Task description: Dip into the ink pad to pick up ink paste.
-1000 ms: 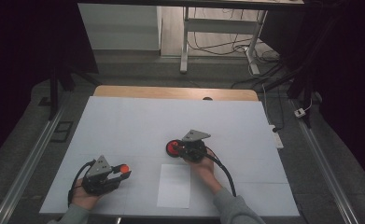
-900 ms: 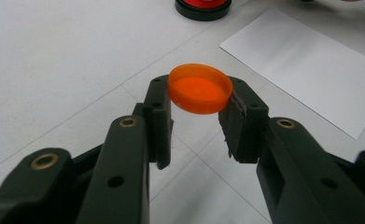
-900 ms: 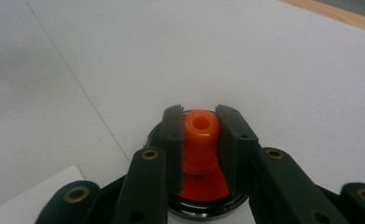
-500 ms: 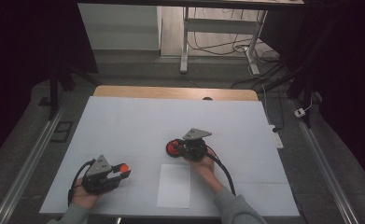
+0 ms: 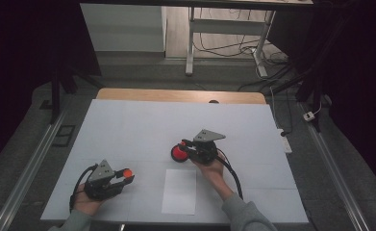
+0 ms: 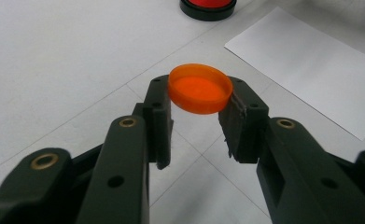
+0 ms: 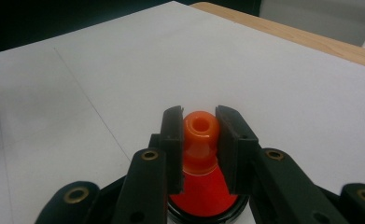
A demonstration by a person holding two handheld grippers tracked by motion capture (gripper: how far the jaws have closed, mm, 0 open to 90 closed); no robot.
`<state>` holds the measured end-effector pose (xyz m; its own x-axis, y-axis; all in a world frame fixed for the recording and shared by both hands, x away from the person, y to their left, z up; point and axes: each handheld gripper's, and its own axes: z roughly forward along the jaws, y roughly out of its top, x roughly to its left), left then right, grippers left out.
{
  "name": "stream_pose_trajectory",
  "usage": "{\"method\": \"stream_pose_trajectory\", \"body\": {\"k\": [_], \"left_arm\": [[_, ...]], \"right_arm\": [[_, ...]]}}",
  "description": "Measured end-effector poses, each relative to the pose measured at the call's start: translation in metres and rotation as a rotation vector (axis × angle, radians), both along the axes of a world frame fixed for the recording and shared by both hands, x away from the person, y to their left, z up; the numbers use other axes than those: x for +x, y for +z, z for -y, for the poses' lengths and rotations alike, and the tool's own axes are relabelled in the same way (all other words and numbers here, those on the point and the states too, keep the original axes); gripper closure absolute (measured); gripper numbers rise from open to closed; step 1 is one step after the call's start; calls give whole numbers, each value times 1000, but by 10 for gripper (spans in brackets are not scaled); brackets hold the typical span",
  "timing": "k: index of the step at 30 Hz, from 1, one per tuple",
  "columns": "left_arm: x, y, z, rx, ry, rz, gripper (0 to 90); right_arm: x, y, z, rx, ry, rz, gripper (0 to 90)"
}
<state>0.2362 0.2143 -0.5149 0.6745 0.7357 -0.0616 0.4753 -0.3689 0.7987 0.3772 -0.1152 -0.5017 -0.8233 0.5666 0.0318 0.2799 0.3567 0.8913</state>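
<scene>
little has shifted since a second ago, only the left gripper (image 5: 123, 178) edging slightly, its jaws clamped on the orange cap (image 6: 200, 88) off the table, while the right gripper (image 7: 200, 149) pinches the orange nozzle (image 7: 200, 127), half hiding the red bottle (image 5: 178, 153).

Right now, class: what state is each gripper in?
Left gripper: closed on the orange cap.
Right gripper: closed on the orange knob of the red stamp.
</scene>
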Motion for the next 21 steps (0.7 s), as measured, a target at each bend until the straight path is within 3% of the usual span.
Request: {"method": "stream_pose_trajectory", "body": {"k": [21], "left_arm": [[1,0,0,2,0,3,646]], "right_arm": [[-10,3,10,3,18,-15,722]]}}
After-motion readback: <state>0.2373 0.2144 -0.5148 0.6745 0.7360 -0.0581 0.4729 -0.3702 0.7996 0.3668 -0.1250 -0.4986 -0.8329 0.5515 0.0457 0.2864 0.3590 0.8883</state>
